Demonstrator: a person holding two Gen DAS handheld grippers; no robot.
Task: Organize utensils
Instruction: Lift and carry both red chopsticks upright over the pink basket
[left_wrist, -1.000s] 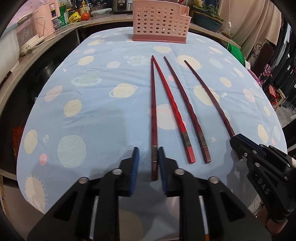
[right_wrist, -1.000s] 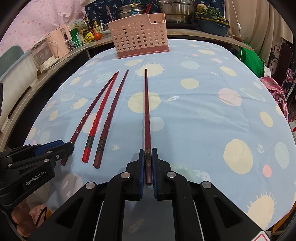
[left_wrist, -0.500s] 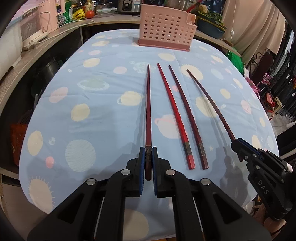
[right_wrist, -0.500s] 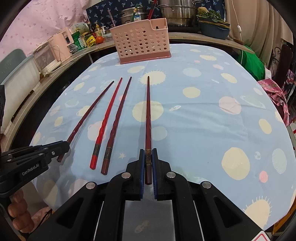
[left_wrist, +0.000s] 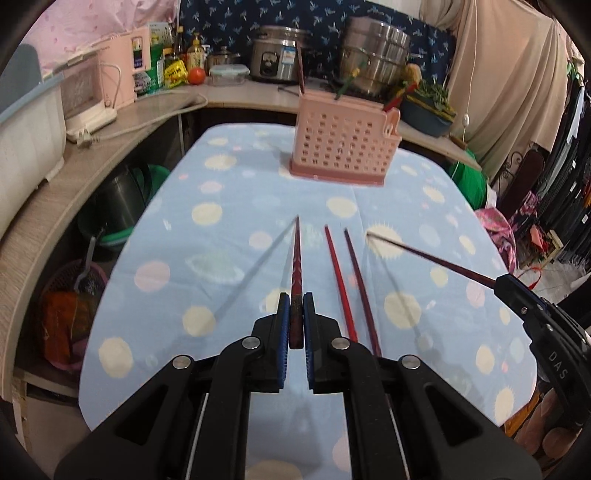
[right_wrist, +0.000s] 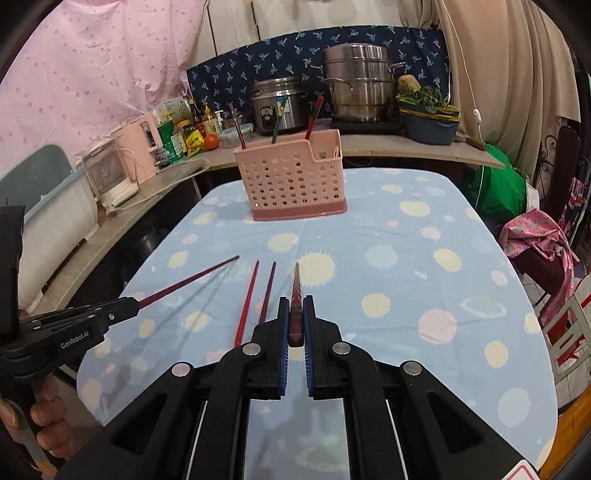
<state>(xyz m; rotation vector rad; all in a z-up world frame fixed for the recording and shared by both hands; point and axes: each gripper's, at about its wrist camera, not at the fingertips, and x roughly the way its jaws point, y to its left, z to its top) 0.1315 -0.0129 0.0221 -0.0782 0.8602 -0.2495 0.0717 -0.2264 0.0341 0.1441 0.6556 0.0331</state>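
Note:
My left gripper (left_wrist: 295, 301) is shut on the thick end of a dark red chopstick (left_wrist: 296, 258), which is held above the blue planet-print tablecloth (left_wrist: 207, 266). My right gripper (right_wrist: 295, 304) is shut on another dark red chopstick (right_wrist: 296, 284), also raised. Each view shows the other gripper from the side: the right gripper (left_wrist: 506, 284) with its chopstick (left_wrist: 424, 254), the left gripper (right_wrist: 125, 308) with its chopstick (right_wrist: 192, 277). A red chopstick (left_wrist: 338, 273) and a dark chopstick (left_wrist: 356, 273) lie side by side on the cloth between the grippers. A pink perforated utensil basket (right_wrist: 291, 181) stands at the table's far end with a few utensils upright in it.
Behind the table runs a counter (left_wrist: 155, 110) with a rice cooker (right_wrist: 277, 103), a steel steamer pot (right_wrist: 358, 85), a pink appliance (left_wrist: 114, 77) and bottles. Buckets (left_wrist: 122, 199) sit under the counter at left. A green bag (right_wrist: 506, 184) and a cloth-draped chair (right_wrist: 539, 243) stand at right.
The left gripper closed on its chopstick. Both grippers then rose and tilted upward, lifting their chopsticks off the cloth. The two middle chopsticks stayed in place.

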